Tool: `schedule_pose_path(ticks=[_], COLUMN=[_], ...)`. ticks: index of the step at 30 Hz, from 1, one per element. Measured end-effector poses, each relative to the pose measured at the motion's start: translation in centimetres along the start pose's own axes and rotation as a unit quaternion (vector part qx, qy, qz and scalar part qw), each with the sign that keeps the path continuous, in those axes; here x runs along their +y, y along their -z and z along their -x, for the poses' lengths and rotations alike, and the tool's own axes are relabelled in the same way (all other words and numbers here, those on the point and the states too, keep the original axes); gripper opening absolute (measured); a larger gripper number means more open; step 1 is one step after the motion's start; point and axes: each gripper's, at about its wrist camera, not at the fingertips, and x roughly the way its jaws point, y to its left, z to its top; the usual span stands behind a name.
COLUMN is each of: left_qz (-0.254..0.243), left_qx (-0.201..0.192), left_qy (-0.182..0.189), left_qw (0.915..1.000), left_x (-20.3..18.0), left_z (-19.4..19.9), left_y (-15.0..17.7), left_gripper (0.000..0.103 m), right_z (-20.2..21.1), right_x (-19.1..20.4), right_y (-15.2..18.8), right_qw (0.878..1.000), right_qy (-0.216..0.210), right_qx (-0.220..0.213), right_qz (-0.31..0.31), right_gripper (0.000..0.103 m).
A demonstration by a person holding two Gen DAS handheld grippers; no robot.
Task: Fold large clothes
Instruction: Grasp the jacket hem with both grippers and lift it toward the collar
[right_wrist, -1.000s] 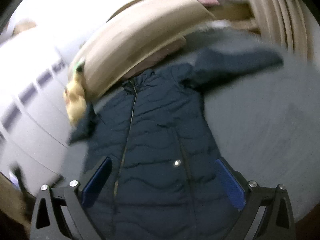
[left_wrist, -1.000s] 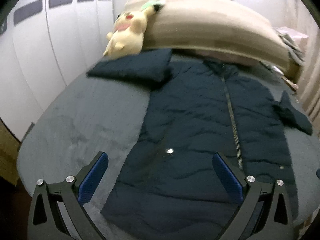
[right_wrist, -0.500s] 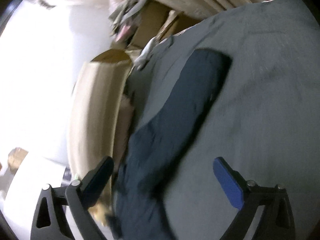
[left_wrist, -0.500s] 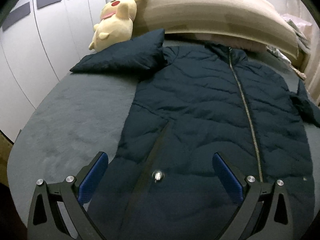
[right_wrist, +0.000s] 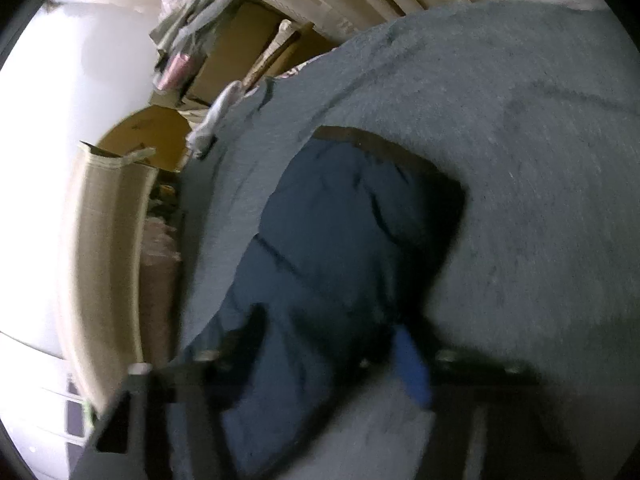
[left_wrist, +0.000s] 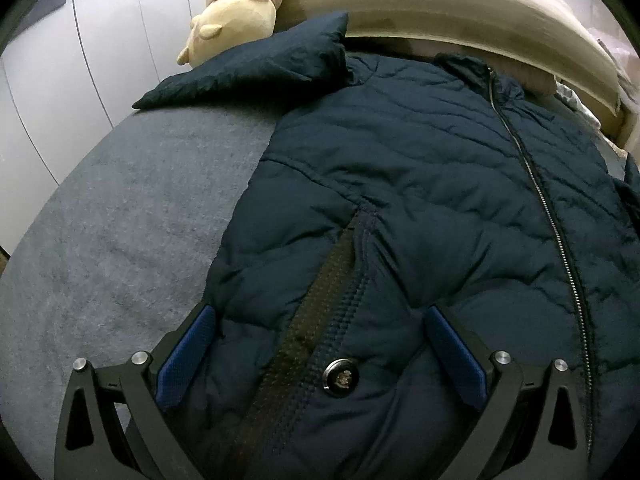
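A dark navy quilted jacket (left_wrist: 420, 184) lies front up and zipped on a grey bed (left_wrist: 120, 240), its left sleeve (left_wrist: 256, 68) stretched toward the headboard. My left gripper (left_wrist: 316, 320) is open and pressed low onto the jacket's side, straddling the pocket seam and a metal snap (left_wrist: 341, 376). In the blurred right wrist view the jacket's other sleeve (right_wrist: 340, 232) lies on the bed (right_wrist: 520, 160). My right gripper (right_wrist: 332, 344) is open with its fingers on either side of that sleeve.
A yellow plush toy (left_wrist: 240, 4) leans on the beige headboard (left_wrist: 440, 4) above the left sleeve. White wardrobe doors (left_wrist: 60, 60) stand left of the bed. Cardboard boxes and loose clothes (right_wrist: 200, 52) sit beyond the bed's far corner.
My left gripper has dropped down and forward onto the jacket's pocket area. My right gripper has swung away from the jacket body and closed in on the right sleeve.
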Motion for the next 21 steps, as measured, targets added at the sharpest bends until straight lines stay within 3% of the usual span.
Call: schedule_pose_path(ticks=[3, 8, 11, 15, 18, 21], left_qz=[0.004, 0.007, 0.010, 0.013, 0.015, 0.016], left_qx=[-0.002, -0.008, -0.010, -0.011, -0.012, -0.013], left_qy=[0.004, 0.008, 0.012, 0.015, 0.018, 0.020], left_qw=[1.0000, 0.9999, 0.9998, 0.9997, 0.9997, 0.9996], left_x=[0.1, 0.3, 0.3, 0.4, 0.6, 0.6], left_z=[-0.2, -0.1, -0.1, -0.1, -0.1, 0.0], left_y=[-0.3, 0.0, 0.0, 0.0, 0.0, 0.0], left_gripper=[0.103, 0.103, 0.103, 0.103, 0.103, 0.103], right_z=[0.7, 5.2, 8.2, 11.2, 12.3, 11.7], right_x=[2.5, 10.9, 17.7, 27.2, 33.1, 35.3], right_y=[-0.4, 1.4, 4.0, 10.5, 17.9, 24.1], right_qw=[0.998, 0.982, 0.966, 0.931, 0.900, 0.884], right_qy=[0.027, 0.016, -0.023, -0.086, -0.142, -0.171], right_qx=[-0.008, -0.051, -0.069, -0.079, -0.062, -0.037], right_qz=[0.049, 0.181, 0.249, 0.346, 0.408, 0.434], right_gripper=[0.016, 0.013, 0.013, 0.013, 0.013, 0.013])
